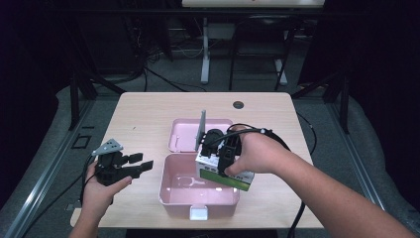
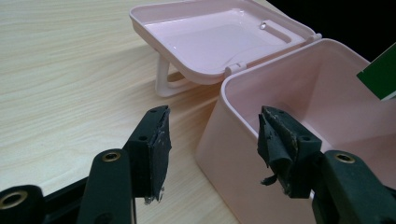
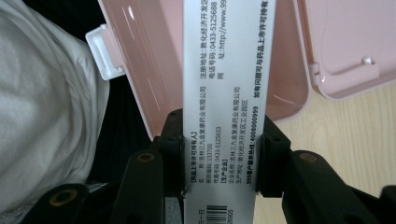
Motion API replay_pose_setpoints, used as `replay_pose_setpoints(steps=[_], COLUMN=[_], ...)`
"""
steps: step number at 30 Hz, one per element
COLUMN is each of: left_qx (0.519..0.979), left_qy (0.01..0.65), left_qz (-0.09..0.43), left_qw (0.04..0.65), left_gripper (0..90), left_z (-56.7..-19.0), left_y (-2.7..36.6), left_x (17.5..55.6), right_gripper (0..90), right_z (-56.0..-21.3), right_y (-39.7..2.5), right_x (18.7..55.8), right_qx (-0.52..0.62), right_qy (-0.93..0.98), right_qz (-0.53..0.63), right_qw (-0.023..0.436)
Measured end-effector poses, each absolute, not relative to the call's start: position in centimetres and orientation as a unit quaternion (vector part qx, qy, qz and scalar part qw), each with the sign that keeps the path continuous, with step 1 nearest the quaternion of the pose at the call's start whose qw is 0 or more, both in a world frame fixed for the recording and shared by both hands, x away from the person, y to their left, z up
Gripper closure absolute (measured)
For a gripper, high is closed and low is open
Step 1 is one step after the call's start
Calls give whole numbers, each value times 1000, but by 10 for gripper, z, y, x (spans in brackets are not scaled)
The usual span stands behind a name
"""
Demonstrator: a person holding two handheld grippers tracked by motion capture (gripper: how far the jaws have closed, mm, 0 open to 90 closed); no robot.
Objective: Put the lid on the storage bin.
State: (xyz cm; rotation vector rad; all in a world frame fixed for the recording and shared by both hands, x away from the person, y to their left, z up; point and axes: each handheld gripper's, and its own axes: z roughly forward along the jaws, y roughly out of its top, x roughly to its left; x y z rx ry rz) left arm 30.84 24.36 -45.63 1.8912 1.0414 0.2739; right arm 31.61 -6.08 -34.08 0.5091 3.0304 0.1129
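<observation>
Right tongs (image 3: 219, 154) clamp white carton (image 3: 226, 93) over pink box (image 1: 171, 191); left tongs (image 2: 212, 140) gape apart.

Carton (image 1: 225, 171) over box (image 1: 198, 201) right rim, lid (image 1: 185, 136) behind, left gripper (image 1: 141, 163) beside.

The pink box (image 1: 171, 191) stands open near the front edge of the bench (image 1: 148, 106), its mouth free on the left half, while the right gripper (image 1: 224, 154) with its carton (image 1: 237, 179) hangs over the right rim. The lid (image 1: 185, 136) lies flat behind, touching the box. Bare bench lies left, where the left gripper (image 1: 136, 166) hovers with jaws apart just beside the box wall.
</observation>
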Motion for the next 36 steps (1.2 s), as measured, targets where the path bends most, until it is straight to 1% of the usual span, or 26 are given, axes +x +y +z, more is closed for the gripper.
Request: replay_pose_setpoints(steps=[15,29,36], left_qx=[771,771,771], left_qy=[424,422,423], left_qz=[112,111,111], left_qw=[463,463,463], left_gripper=[440,440,440], left_z=[-455,-456,-457], left_y=[244,243,242], left_x=[308,308,309], right_gripper=[615,615,616], right_z=[-350,-364,-365], right_y=[-35,-31,-29], right_x=[309,302,299], right_qx=[132,107,92], right_qy=[990,993,995], right_qz=[38,31,30], right_qw=[25,24,27])
